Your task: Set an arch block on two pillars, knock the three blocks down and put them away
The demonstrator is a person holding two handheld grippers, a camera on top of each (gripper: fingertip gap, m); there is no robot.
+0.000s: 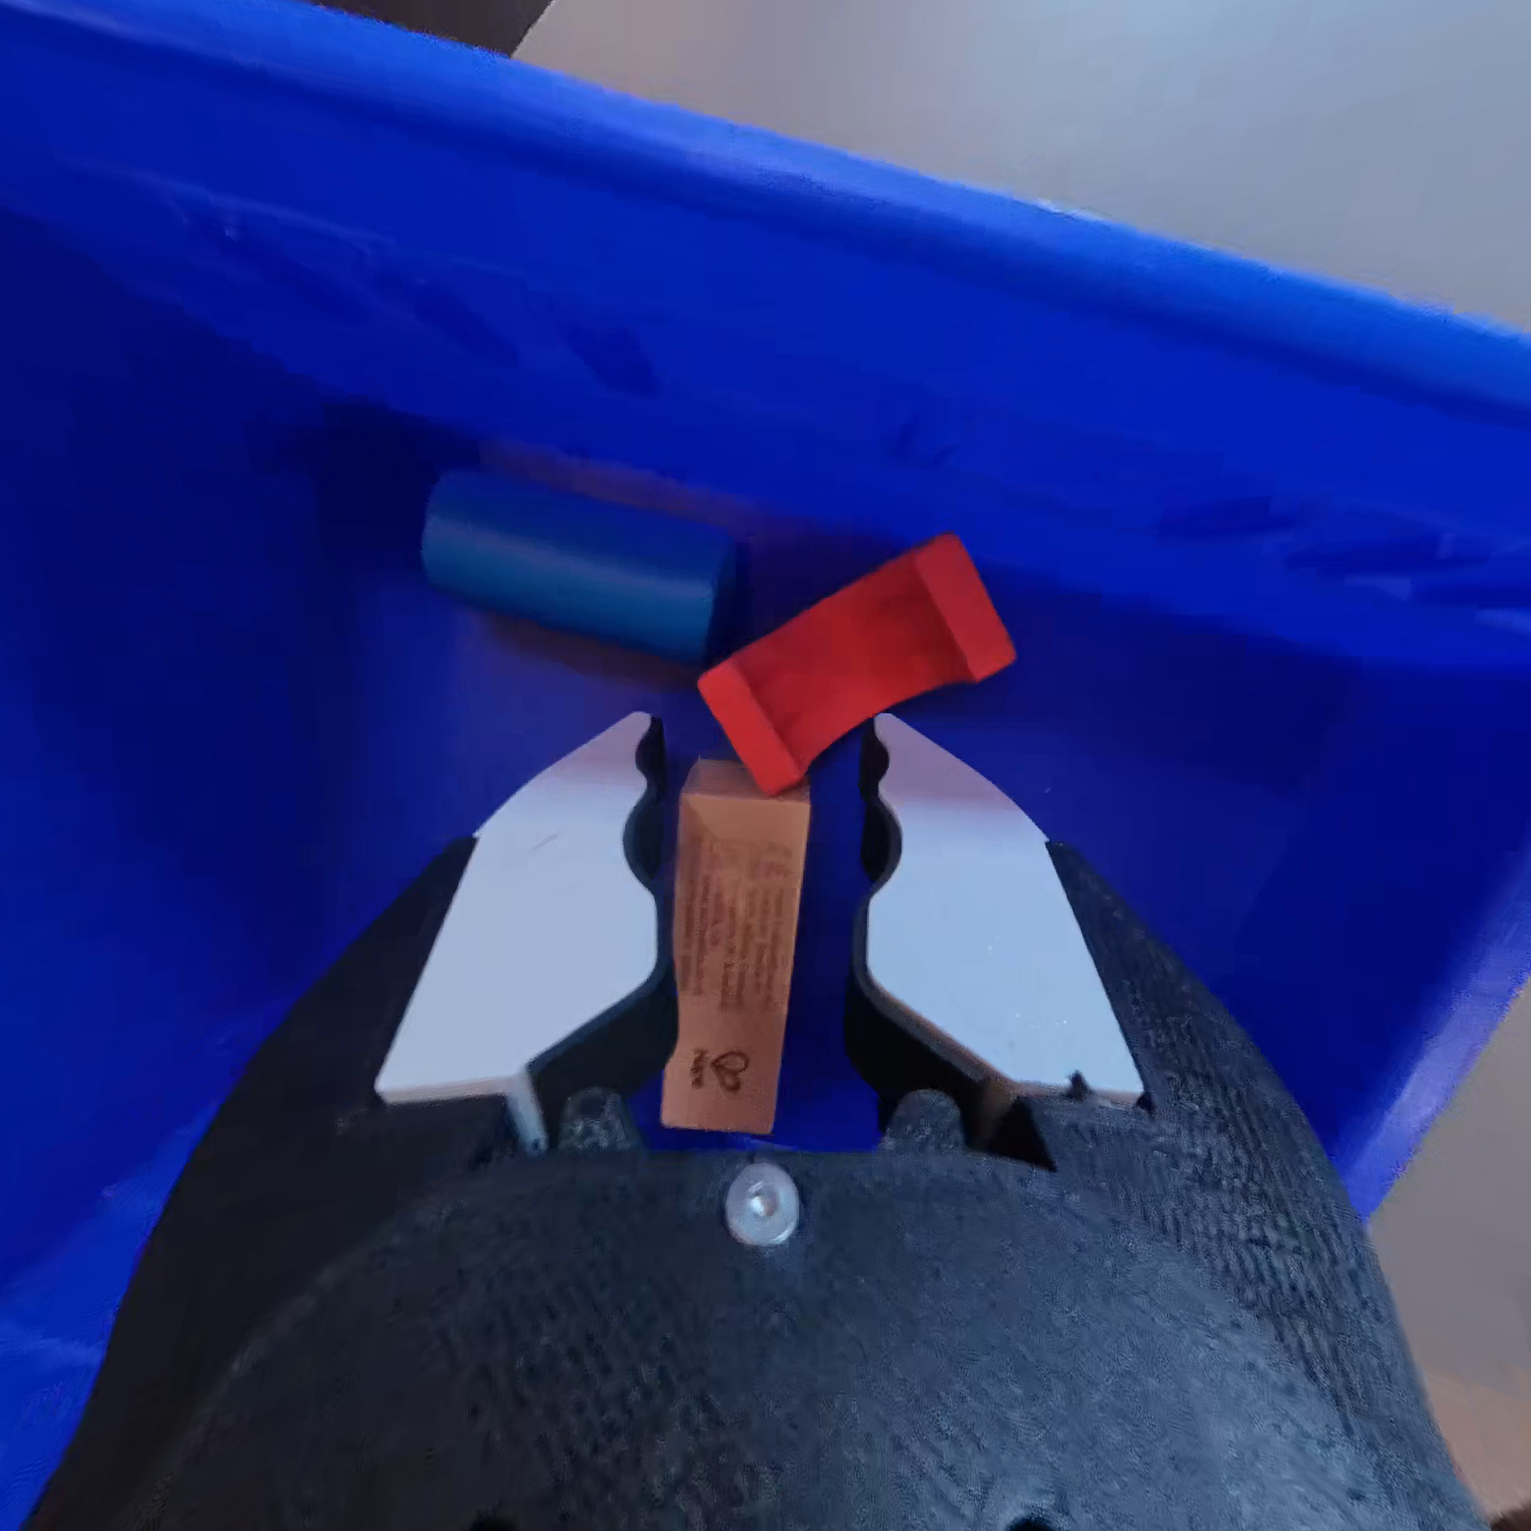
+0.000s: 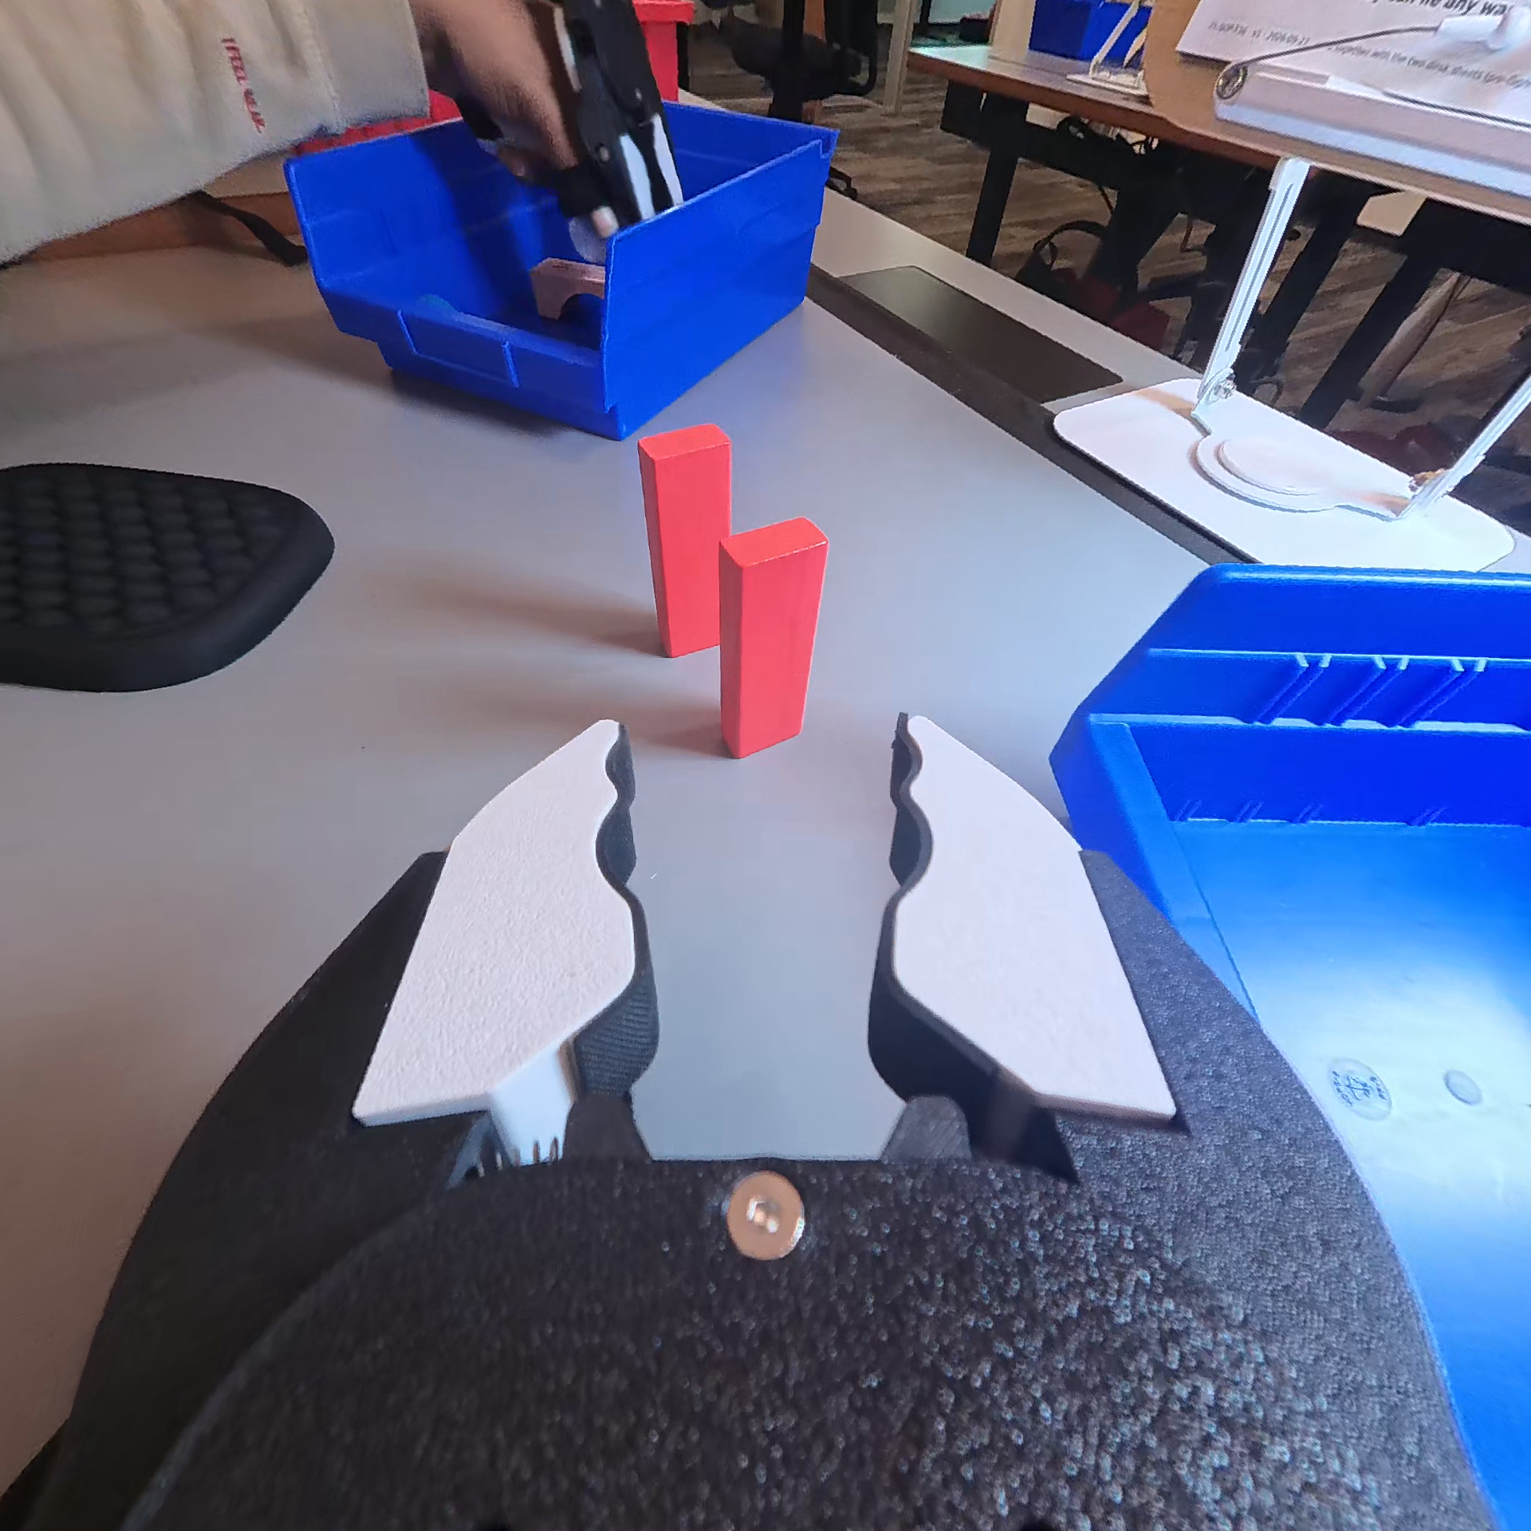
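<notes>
**Left fingers over the arch in the far bin; two pillars upright on the desk**

A grey desk (image 2: 953,530) carries the scene, with further desks and dark floor behind it. Two red pillars (image 2: 770,638) stand upright near mid-desk, one just behind the other and slightly offset, apart from each other. A black mat (image 2: 141,572) lies to their left. A white stand (image 2: 1276,472) rests at the desk's right edge.

The far bin (image 2: 712,273), blue, sits beyond the pillars. Inside it the left gripper (image 1: 760,737) points downward, held by a hand (image 2: 505,91) in a pale sleeve. Its fingers (image 1: 530,911) are spread, with a plain wooden arch (image 1: 733,953) lying between them; a gap shows on each side of the block, so it is not clamped. A red arch (image 1: 857,663) leans over the wooden block's far end, and a blue cylinder (image 1: 580,572) lies on its side against the bin wall.

The right gripper (image 2: 758,729) hovers low over the desk just short of the nearer pillar, its fingers (image 2: 514,928) apart and holding nothing. A second blue bin (image 2: 1325,746) stands immediately to its right.
</notes>
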